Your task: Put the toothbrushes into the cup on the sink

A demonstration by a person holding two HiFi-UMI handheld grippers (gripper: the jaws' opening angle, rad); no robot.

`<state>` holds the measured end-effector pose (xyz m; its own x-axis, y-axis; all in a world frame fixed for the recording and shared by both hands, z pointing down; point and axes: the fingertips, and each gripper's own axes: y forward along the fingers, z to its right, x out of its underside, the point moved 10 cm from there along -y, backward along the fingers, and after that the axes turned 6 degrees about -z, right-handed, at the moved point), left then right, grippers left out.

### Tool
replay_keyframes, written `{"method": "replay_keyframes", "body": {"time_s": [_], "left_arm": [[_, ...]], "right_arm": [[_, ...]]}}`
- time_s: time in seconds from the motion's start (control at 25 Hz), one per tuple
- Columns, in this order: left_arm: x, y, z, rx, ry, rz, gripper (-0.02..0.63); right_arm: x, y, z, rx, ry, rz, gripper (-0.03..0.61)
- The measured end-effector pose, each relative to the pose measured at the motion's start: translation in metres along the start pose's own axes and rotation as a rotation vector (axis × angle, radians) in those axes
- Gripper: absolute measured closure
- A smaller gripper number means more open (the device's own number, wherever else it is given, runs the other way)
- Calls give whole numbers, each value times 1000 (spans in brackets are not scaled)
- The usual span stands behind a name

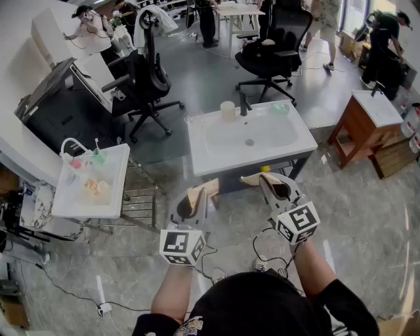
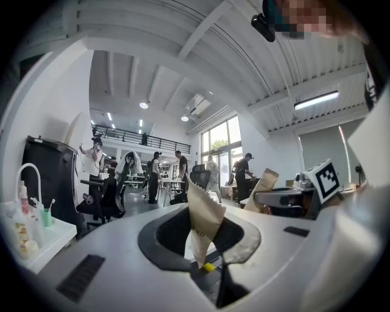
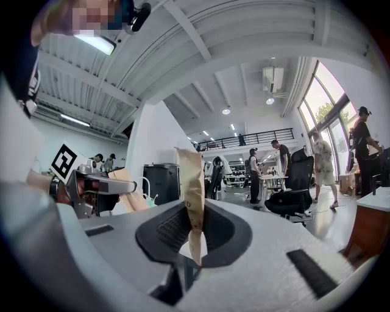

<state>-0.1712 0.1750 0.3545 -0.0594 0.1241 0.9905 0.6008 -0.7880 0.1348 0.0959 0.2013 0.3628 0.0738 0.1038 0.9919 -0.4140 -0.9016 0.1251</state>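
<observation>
The left gripper (image 1: 197, 197) and right gripper (image 1: 262, 178) hang just before the sink (image 1: 197, 149), each clenched on nothing. The cup (image 1: 228, 110) stands on the sink's far rim.

Looks like a large open lab hall: swivel chairs (image 1: 147, 79), work table (image 1: 237, 9), standalone sinks (image 1: 289, 139), high beamed ceiling (image 3: 201, 55), mezzanine railing (image 2: 137, 136).

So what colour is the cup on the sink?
Pale cream. The cup shows best in the head view, beside the tap.
</observation>
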Motion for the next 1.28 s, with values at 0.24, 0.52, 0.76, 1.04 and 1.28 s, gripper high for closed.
{"method": "replay_keyframes", "body": {"time_s": [0.24, 0.52, 0.76, 1.04, 1.28], "left_arm": [[-2, -1, 1, -5, 0, 1, 548], [-2, -1, 5, -6, 2, 0, 548], [-1, 1, 11, -13, 7, -5, 548], [-3, 12, 28, -27, 15, -13, 548], [-1, 30, 54, -41, 14, -17, 548]], "right_arm": [[-1, -1, 1, -2, 0, 0, 543], [0, -4, 4, -3, 17, 18, 541], [5, -8, 9, -8, 21, 16, 541], [9, -14, 29, -23, 36, 22, 541], [15, -25, 58, -40, 39, 20, 541]]}}
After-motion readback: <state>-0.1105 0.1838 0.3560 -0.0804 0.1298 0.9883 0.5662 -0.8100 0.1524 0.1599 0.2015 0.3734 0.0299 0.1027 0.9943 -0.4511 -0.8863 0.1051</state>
